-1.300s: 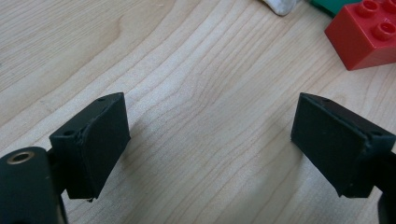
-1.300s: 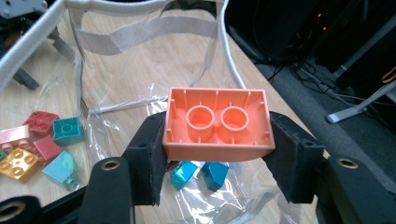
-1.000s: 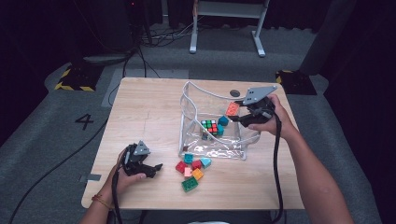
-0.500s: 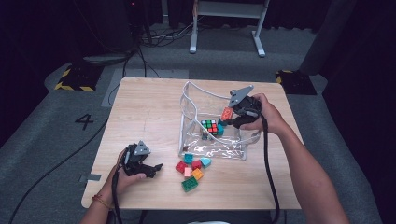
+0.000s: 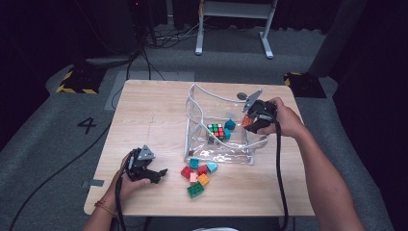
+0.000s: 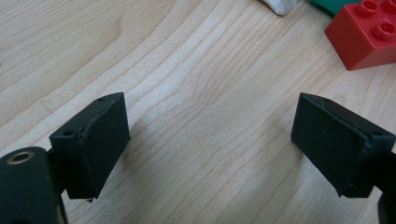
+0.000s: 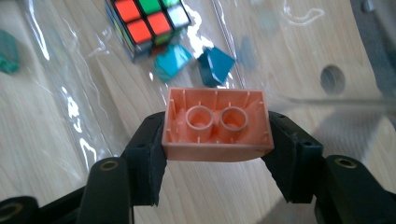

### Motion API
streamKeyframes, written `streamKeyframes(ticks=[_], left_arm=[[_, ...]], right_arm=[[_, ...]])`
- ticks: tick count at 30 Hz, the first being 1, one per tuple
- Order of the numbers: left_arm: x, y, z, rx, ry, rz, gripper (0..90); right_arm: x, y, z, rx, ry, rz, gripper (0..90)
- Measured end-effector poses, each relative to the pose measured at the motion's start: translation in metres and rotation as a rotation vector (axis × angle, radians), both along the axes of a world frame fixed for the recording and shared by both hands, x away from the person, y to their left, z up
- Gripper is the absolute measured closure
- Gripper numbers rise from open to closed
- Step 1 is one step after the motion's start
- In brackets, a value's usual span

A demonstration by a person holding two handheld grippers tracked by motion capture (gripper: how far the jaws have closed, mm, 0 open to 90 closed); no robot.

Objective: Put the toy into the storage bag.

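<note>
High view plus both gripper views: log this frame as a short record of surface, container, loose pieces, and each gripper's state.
surface: light wooden table
container: clear plastic bag, holding a multicoloured puzzle cube and teal plastic bricks
loose pieces: pile of coloured plastic bricks in front of the bag
left gripper: fingers open, empty, low over the table
right gripper: fingers clamped on a salmon-orange plastic brick, hollow underside towards the camera, over the bag

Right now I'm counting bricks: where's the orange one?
Clamped in the right hand-held gripper, the orange brick hangs above the clear bag, near the puzzle cube.
</note>
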State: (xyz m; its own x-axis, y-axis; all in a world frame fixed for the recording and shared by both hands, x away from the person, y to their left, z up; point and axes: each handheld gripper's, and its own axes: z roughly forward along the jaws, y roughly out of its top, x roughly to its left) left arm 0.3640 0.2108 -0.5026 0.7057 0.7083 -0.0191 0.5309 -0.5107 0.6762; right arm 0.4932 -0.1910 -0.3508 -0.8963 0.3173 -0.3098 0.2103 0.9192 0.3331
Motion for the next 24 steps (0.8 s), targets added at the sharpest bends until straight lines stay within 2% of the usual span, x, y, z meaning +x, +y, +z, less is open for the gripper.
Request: streamKeyframes(ticks=[4, 9, 12, 14, 16, 20, 22, 24], left_arm=[[0.0, 0.0, 0.0, 0.001, 0.002, -0.005, 11.6], [0.0, 0.0, 0.0, 0.001, 0.003, -0.005, 11.4], [0.0, -0.001, 0.0, 0.0, 0.002, 0.0, 11.4], [0.0, -0.001, 0.0, -0.002, 0.002, -0.002, 11.4], [0.0, -0.001, 0.0, -0.002, 0.003, -0.004, 11.4], [0.0, 0.0, 0.0, -0.001, 0.002, -0.004, 11.4], [0.001, 0.0, 0.0, 0.002, 0.003, -0.005, 11.4], [0.0, 0.0, 0.0, 0.001, 0.001, -0.003, 11.4]], right_arm=[[0.0, -0.009, 0.001, -0.006, -0.002, -0.018, 43.0], [-0.002, -0.009, 0.001, -0.02, -0.01, -0.024, 42.7], [-0.003, -0.01, 0.002, 0.001, -0.02, -0.023, 42.0], [-0.004, -0.013, 0.004, 0.046, -0.028, -0.027, 39.6], [-0.006, -0.017, 0.006, 0.11, -0.03, -0.026, 35.9], [-0.011, -0.028, 0.012, 0.231, -0.042, -0.041, 34.3], [-0.016, -0.036, 0.018, 0.275, -0.051, -0.054, 33.6], [-0.024, -0.045, 0.023, 0.36, -0.062, -0.077, 33.7]])
